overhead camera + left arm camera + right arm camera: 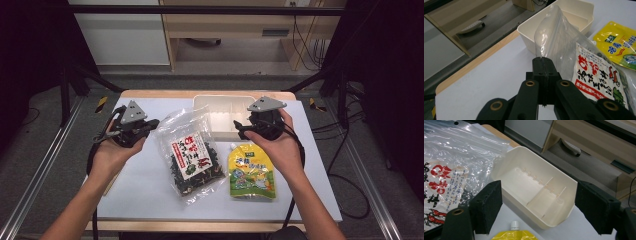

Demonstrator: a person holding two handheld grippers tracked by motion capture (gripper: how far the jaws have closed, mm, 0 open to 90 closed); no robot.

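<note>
The left hand-held gripper (543, 65) was clenched, its jaws pressed flat together with the clear corner of the seaweed bag (564, 47) pinched at their tip, as far as I could judge from the left gripper view. The right hand-held gripper (537, 206) was released, jaws standing wide with nothing between them, aimed at the tray (564, 176).

The bag (192, 152) lay on the white surface (145, 190) between the two hands, its top edge leaning against the tray (205, 102). Just to its right lay a yellow pouch (251, 172), spout toward the tray.

The bag looked light, soft and crinkly, with a slick film that could slip out of a shallow pinch; the dried contents seemed brittle, so squeezing the body would crush them. The empty upper strip looked like the sound place to hold, well in from the edge. It would sag and swing from one corner, so a second grip along the top would steady it.
</note>
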